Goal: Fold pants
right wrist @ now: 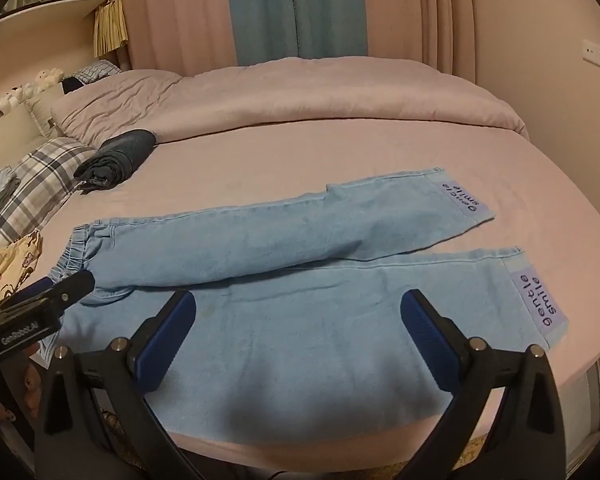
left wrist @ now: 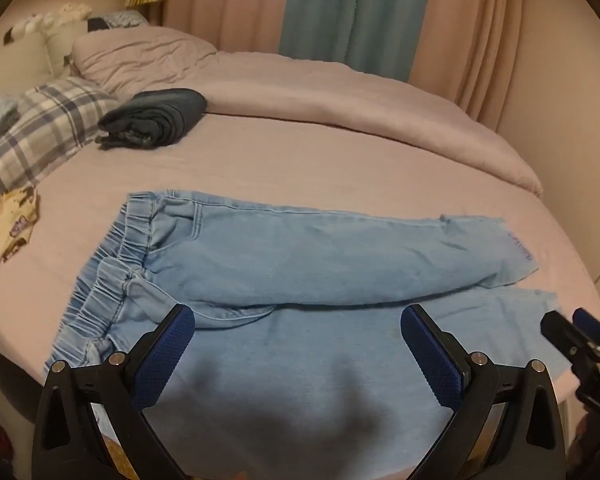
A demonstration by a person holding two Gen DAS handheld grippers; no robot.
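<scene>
Your light blue pants [left wrist: 300, 256] lie flat on the bed [left wrist: 300, 152], waistband [left wrist: 112, 264] toward your left and both cuffs toward your right, with the legs slightly splayed so they part near the hems. Nothing looks folded yet, so the step in hand is most likely laying one leg over the other.

Both tools hover over the near leg with nothing between their pads. The left tongs [left wrist: 298, 340] are spread wide above the seat and thigh, and the right tongs [right wrist: 299, 326] are spread wide above the knee and calf.

To do this well, take the near edge at two points at once: left tongs close to the waistband, right tongs close to the near cuff [right wrist: 536, 300]. Pinch only the layers of that leg, not the sheet below. Lift together and carry it over the far leg until the outer seams and hems line up.

The right wrist view shows both cuffs clearly, each with a purple patch reading "gentle smile"; the left view barely catches them. The left view gives you the gathered elastic waistband and pocket seams much more plainly, plus the dark folded garment [left wrist: 156, 118] farther up the bed.
</scene>
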